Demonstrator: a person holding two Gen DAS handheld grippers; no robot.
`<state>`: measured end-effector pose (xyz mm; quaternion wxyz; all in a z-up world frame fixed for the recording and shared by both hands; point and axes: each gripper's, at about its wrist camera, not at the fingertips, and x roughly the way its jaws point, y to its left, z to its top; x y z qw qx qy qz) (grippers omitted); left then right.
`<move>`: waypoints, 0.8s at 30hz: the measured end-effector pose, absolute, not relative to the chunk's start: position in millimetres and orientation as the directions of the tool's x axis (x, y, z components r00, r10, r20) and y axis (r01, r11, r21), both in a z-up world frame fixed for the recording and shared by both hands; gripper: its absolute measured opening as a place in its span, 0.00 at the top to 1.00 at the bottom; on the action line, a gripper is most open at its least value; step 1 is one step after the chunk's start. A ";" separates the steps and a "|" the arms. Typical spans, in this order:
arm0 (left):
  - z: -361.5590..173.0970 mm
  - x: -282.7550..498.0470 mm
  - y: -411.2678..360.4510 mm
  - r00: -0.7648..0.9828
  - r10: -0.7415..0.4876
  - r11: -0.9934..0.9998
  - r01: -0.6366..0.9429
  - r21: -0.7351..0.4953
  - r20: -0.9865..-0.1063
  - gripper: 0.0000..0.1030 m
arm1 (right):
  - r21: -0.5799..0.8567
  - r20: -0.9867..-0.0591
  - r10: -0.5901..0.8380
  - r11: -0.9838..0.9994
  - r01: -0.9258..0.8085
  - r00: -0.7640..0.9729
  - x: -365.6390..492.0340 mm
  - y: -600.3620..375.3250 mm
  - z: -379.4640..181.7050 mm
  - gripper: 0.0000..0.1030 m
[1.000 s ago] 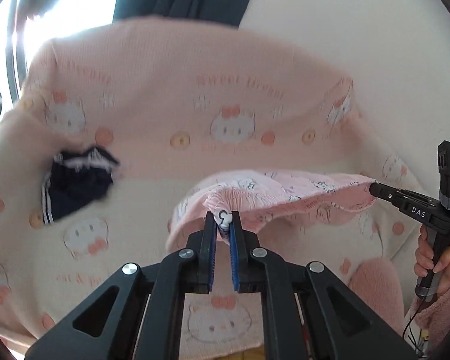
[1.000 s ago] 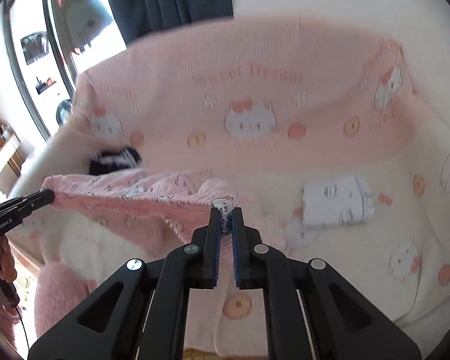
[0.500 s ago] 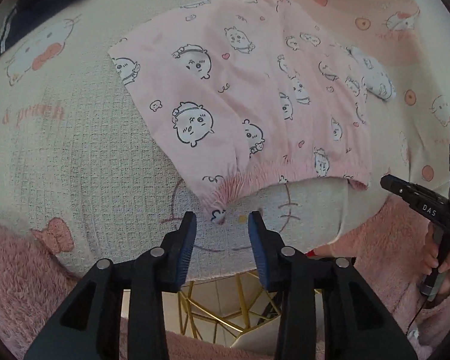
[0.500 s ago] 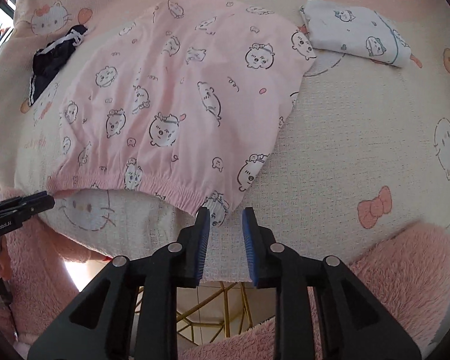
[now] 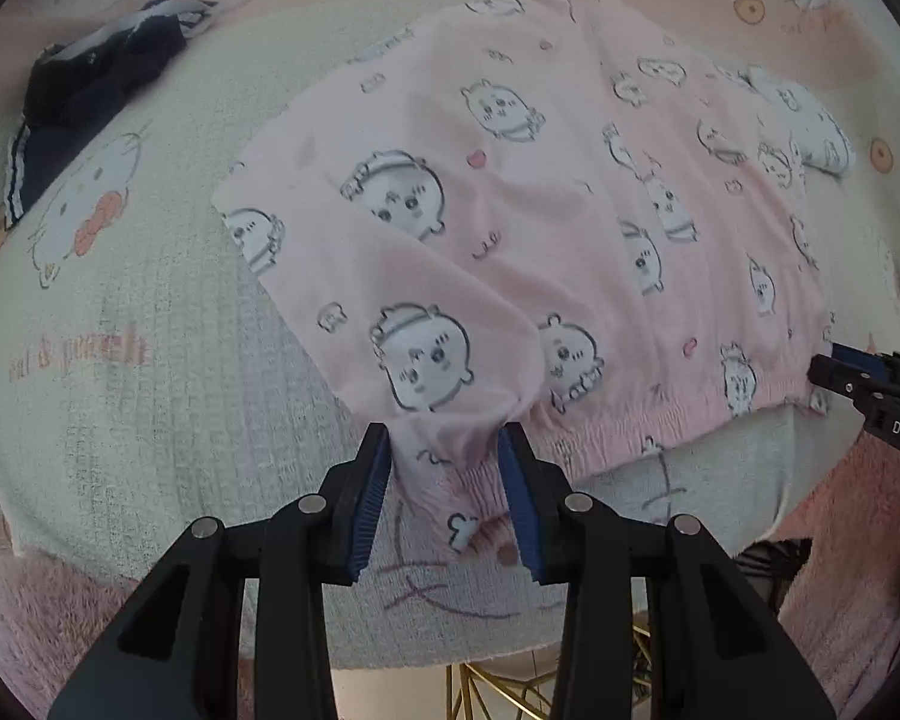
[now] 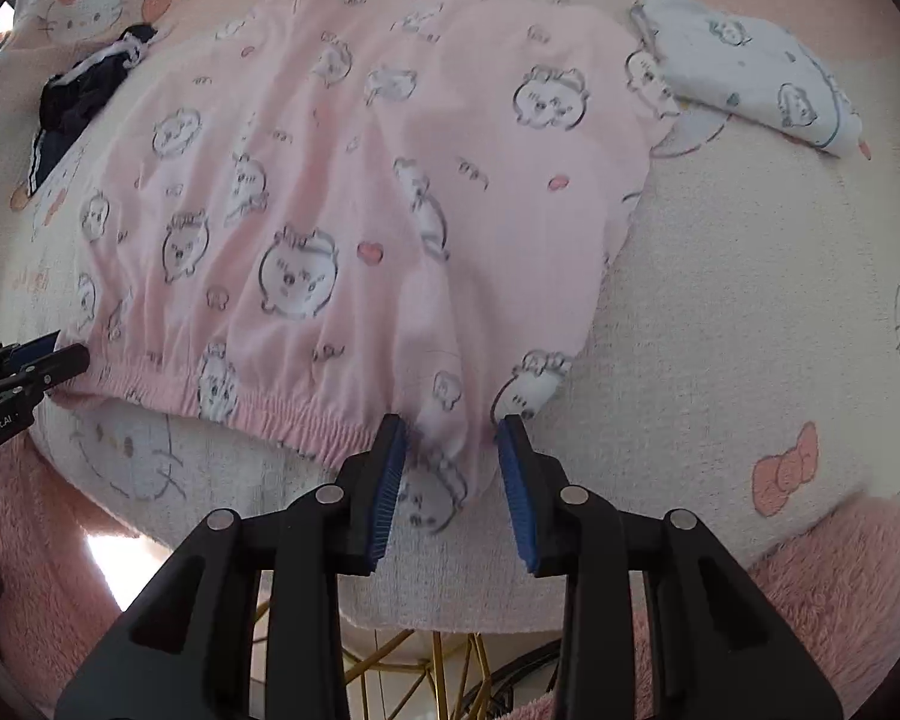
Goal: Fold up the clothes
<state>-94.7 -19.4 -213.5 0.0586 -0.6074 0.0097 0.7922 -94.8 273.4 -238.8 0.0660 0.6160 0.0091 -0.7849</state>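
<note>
Pink cartoon-print shorts [image 5: 540,210] lie spread flat on the cream blanket [image 5: 150,360], elastic waistband toward me. My left gripper [image 5: 444,450] is open, its jaws straddling the waistband's left corner, which lies loose between them. My right gripper [image 6: 450,426] is open, its jaws straddling the waistband's right corner. The shorts also show in the right wrist view [image 6: 360,210]. The right gripper shows at the left wrist view's right edge [image 5: 858,372]. The left gripper shows at the right wrist view's left edge [image 6: 30,366].
A dark navy garment [image 5: 90,96] lies crumpled at the far left. A folded white printed garment [image 6: 744,72] lies at the far right. A fluffy pink cover [image 6: 840,570] hangs along the front edge, with gold legs [image 6: 426,660] below.
One second ago both grippers were shut on the waistband, holding the shorts up. The shorts now lie flat on the blanket and both grippers have opened wider around the corners.
</note>
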 end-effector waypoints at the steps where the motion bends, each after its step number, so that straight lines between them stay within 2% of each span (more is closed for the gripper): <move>1: -207.8 -97.2 -25.3 -0.282 0.083 -0.995 -0.071 -0.066 -0.956 0.62 | 0.071 -0.963 -0.094 -0.993 0.098 -0.253 -96.5 278.4 -233.9 0.69; 5: -202.7 -91.2 -42.1 -0.211 0.242 -0.970 -0.021 -0.243 -0.947 0.62 | 0.121 -0.965 -0.136 -0.989 0.081 -0.223 -97.2 294.8 -228.5 0.68; 9: -209.8 -73.2 -41.6 -0.174 0.213 -0.977 -0.038 -0.210 -0.961 0.62 | 0.126 -0.982 -0.134 -0.990 0.068 -0.131 -74.2 299.7 -245.8 0.58; 13: -224.9 -68.6 -44.0 -0.129 0.203 -0.979 -0.006 -0.204 -0.971 0.62 | 0.265 -0.964 -0.263 -0.964 -0.031 -0.045 -69.8 314.0 -267.8 0.58; 14: -221.5 -67.6 -42.2 -0.142 0.192 -0.981 -0.012 -0.193 -0.971 0.62 | 0.270 -0.962 -0.269 -0.963 -0.012 -0.053 -69.0 313.0 -265.3 0.61; 15: -216.5 -66.4 -39.8 -0.160 0.179 -0.984 -0.022 -0.178 -0.971 0.62 | 0.275 -0.960 -0.275 -0.962 0.006 -0.061 -68.1 312.1 -262.8 0.80; 16: -207.7 -64.7 -36.7 -0.186 0.176 -0.984 -0.035 -0.172 -0.967 0.62 | 0.288 -0.954 -0.289 -0.957 0.021 -0.075 -67.6 311.6 -258.2 0.86; 19: -180.2 -59.1 -23.4 -0.262 0.233 -0.971 -0.111 -0.210 -0.937 0.62 | 0.343 -0.928 -0.349 -0.937 0.063 -0.134 -70.1 310.9 -237.3 0.90; 22: -178.8 -54.0 6.3 -0.182 0.401 -0.899 -0.268 -0.347 -0.898 0.60 | 0.383 -0.902 -0.394 -0.919 0.093 -0.175 -84.6 302.0 -218.1 0.90; 24: -179.0 -48.1 36.4 -0.168 0.395 -0.881 -0.348 -0.321 -0.903 0.60 | 0.407 -0.887 -0.421 -0.907 0.108 -0.189 -95.9 294.8 -207.5 0.90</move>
